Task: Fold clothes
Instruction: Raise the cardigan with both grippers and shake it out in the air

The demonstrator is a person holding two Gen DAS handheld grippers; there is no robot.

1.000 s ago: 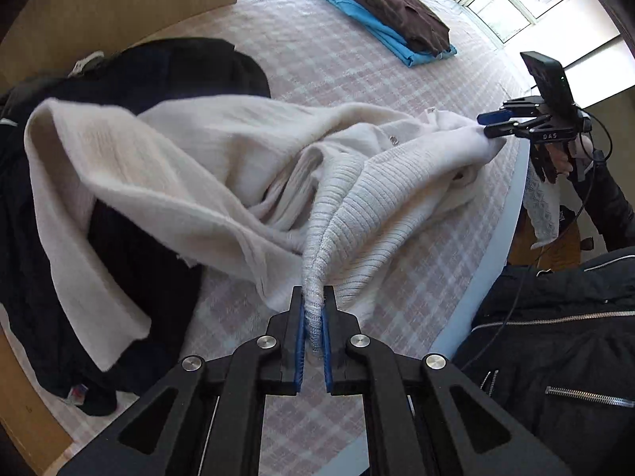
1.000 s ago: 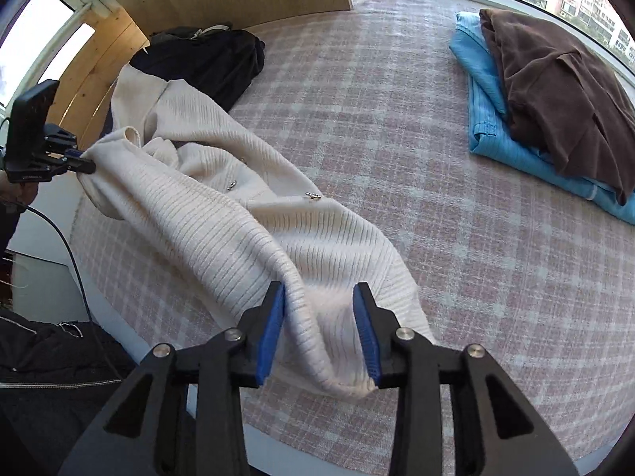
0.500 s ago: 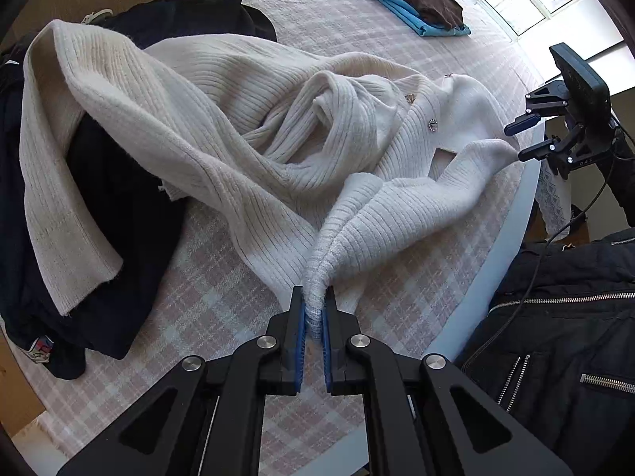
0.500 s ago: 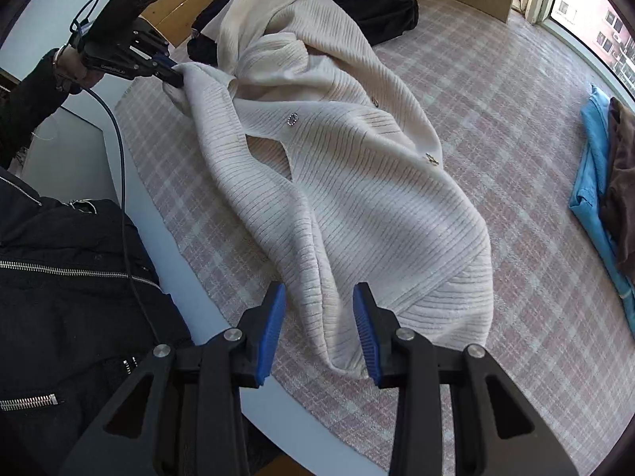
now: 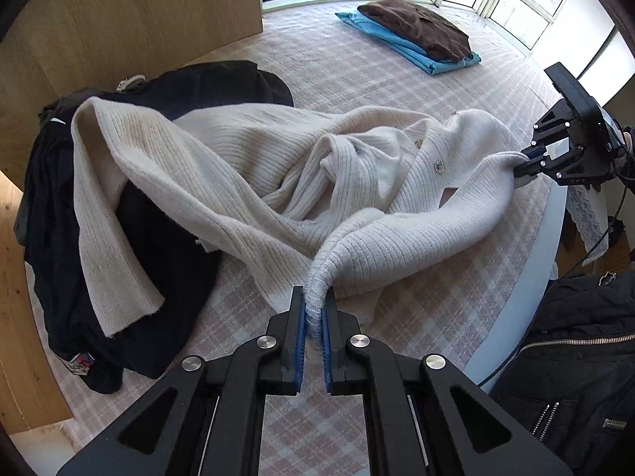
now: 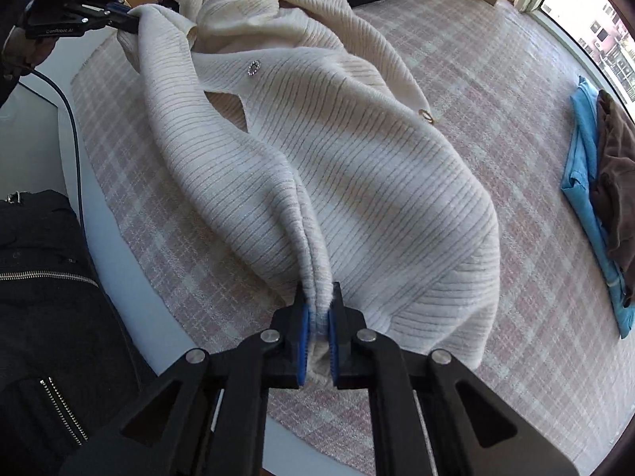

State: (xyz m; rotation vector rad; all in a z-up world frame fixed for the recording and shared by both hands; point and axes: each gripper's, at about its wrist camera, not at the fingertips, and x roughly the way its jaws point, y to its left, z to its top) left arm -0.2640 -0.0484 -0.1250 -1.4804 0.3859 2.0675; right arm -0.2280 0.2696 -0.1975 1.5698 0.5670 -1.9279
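Right wrist view shows the cream cardigan (image 6: 317,150) running from the lower centre of the frame up to the upper left, spread over a pink checked cloth (image 6: 496,91) that covers the table. Half a second before, the right gripper (image 6: 317,317) stood with its blue pads apart on either side of the cardigan's ribbed hem; its jaws have just been closing and now pinch a fold of that hem between them. At the upper left of this frame the left gripper (image 6: 133,22) is clamped on another edge of the same garment.

From the left wrist view the left gripper (image 5: 313,313) sits at lower centre, pads together on a narrow bunch of knit, and the right gripper (image 5: 524,160) shows at the right edge, gripping the far end. The cardigan (image 5: 246,174) is twisted and heaped between them, one sleeve draped over a dark garment (image 5: 59,238) at the left.

With both ends now held, the garment can likely be lifted and pulled straight, a step that looks needed before any fold, since the middle is bunched.

Farther out, a folded brown garment (image 5: 416,27) lies on a blue one (image 5: 397,45) at the upper right. A person's black zipped jacket (image 5: 575,357) fills the lower right corner.
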